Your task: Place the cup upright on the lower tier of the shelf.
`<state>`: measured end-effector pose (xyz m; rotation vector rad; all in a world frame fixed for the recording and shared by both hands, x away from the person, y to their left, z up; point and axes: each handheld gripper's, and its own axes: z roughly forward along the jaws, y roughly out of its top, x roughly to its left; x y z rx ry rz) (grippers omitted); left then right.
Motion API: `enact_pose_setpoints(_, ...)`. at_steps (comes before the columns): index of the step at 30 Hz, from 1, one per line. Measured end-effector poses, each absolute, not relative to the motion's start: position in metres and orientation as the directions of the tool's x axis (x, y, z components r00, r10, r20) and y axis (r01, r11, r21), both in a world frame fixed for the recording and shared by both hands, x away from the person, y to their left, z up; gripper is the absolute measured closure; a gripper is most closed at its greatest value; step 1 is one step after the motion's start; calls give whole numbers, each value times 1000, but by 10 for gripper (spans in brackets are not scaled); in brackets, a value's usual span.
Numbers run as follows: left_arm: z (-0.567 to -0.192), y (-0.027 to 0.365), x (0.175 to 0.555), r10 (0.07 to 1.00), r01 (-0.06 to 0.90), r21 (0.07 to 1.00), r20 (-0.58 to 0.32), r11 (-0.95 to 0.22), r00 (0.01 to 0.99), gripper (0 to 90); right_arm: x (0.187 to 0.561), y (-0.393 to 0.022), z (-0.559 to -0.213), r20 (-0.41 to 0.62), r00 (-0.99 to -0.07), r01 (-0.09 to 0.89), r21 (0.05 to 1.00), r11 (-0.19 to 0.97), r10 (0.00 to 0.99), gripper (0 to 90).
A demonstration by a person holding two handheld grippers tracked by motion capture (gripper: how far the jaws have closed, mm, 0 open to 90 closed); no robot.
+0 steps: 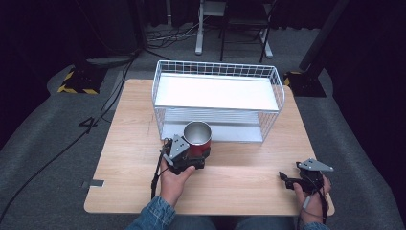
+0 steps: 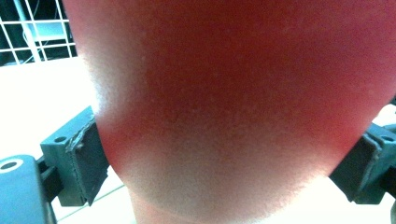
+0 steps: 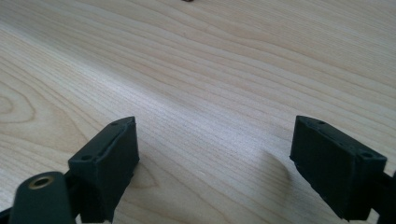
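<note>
A red cup (image 1: 197,140) with a shiny metal inside stands upright just in front of the white wire rack (image 1: 218,65). My left gripper (image 1: 191,154) is shut on it from the near side. In the left gripper view the cup's red wall (image 2: 233,93) sits close up, and both black pads (image 2: 81,158) press against its lower sides. I cannot tell whether the cup rests on the table or hangs just above it. My right gripper (image 1: 288,181) lies low over the table's front right, open, with bare wood between its jaws (image 3: 222,158).
The wire rack has a white upper shelf (image 1: 215,92) and a lower shelf (image 1: 225,130) open toward me. The wooden table (image 1: 129,158) has bare room on its left and front. Cables and stand legs lie on the grey floor (image 1: 43,139) beyond.
</note>
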<state>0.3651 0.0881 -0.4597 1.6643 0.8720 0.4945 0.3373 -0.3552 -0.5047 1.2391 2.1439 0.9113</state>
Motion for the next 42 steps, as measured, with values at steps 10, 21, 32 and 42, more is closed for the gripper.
enact_pose_setpoints(10,-465,73,391,770,287,950,-90,-124,631,79,337,-355,-505,-90,-462,548,753,364,882,156)
enact_pose_setpoints(21,-466,58,415,775,302,949,-121,-94,620,79,337,-355,-505,-93,-461,546,754,364,883,156)
enact_pose_setpoints(32,-472,50,442,798,300,950,-116,-84,591,79,337,-355,-505,-91,-460,547,754,363,883,156)
enact_pose_setpoints(42,-473,42,459,812,286,955,-109,-73,573,79,337,-355,-505,-93,-462,546,754,365,882,158)
